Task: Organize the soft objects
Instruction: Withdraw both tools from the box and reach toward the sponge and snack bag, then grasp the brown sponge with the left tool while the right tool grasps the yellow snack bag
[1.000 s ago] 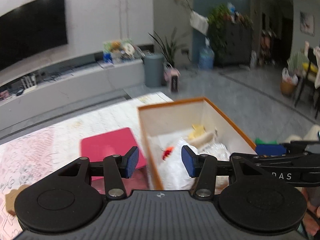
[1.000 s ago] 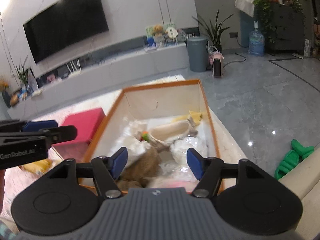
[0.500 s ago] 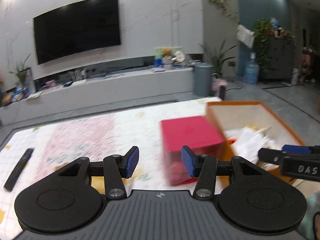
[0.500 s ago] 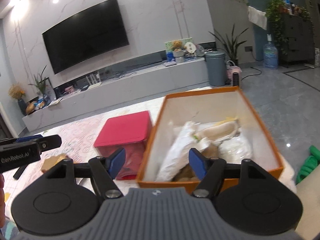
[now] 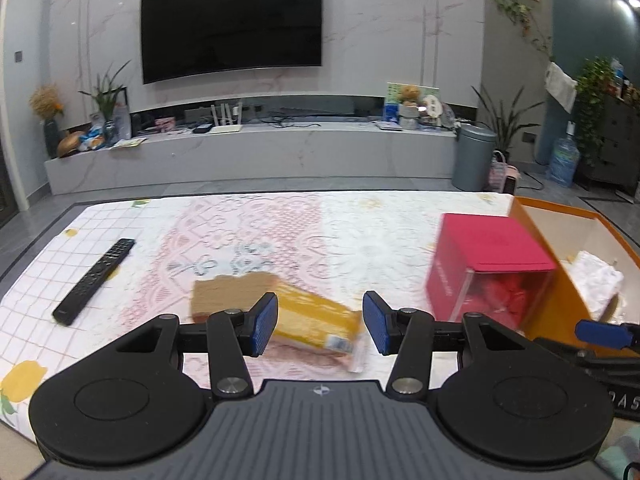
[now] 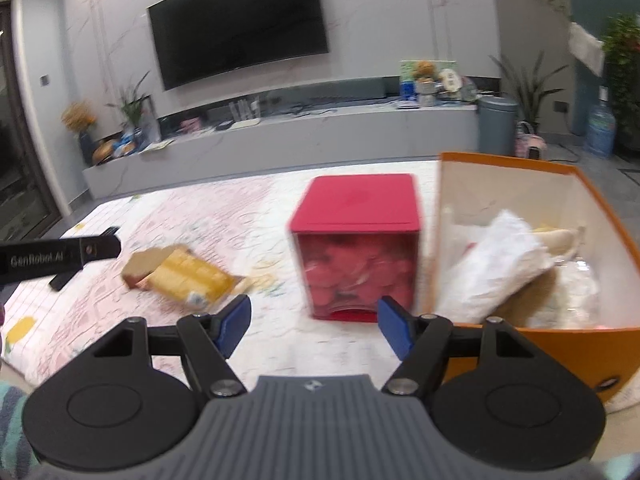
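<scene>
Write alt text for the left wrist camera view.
An open hand-held gripper hovers over a yellow packet on a patterned table cover. A red box and an orange box stand to the right, a black remote lies left.

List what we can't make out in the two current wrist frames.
- Yellow package: label blurred in both views; near edge hidden behind the left gripper in the left wrist view.
- Red box: contents smeared by motion blur behind its clear front, right wrist view.
- Orange box: right side cut off by the frame in the left view; items under the white bag hidden.
- Remote: buttons too small.
</scene>
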Available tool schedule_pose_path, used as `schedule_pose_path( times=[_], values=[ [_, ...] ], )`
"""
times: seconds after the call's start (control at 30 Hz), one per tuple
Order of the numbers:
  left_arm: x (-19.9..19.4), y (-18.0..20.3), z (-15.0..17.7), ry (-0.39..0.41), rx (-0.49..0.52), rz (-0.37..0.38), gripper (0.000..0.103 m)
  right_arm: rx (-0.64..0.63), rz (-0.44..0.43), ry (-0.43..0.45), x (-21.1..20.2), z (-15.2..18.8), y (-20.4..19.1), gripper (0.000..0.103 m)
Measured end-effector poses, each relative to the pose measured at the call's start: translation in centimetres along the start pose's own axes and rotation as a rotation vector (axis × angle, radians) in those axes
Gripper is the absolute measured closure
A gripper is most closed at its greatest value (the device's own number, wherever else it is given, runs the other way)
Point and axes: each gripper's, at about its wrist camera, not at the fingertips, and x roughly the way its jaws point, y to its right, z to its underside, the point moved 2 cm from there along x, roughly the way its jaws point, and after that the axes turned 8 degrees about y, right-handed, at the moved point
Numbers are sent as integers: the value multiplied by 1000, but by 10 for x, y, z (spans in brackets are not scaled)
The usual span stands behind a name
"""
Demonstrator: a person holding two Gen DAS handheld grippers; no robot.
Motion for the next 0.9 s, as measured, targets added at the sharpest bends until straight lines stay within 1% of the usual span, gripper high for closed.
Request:
schedule_pose_path(
  times=[0.17,0.3,0.43,0.7,0.83,0.9],
  values=[
    [1,-30,2,0,-49,-28,46,-46,-36,-18,16,7,-27,34],
    [6,-55,6,-11,-77,-42,46,-79,-65,-33,31,9,-46,34],
    [15,-72,8,-31,-101,-47,46,-114,-91,-42,47,10,-67,34],
    [39,-87,20,-80,-146,-34,46,-223,-153,-98,87,20,-108,34],
    [50,-89,24,-99,-117,-39,46,-335,-176,-121,111,24,-126,34],
    [54,-90,27,-104,-108,-49,46,-367,-181,-129,123,24,-132,34]
  ],
)
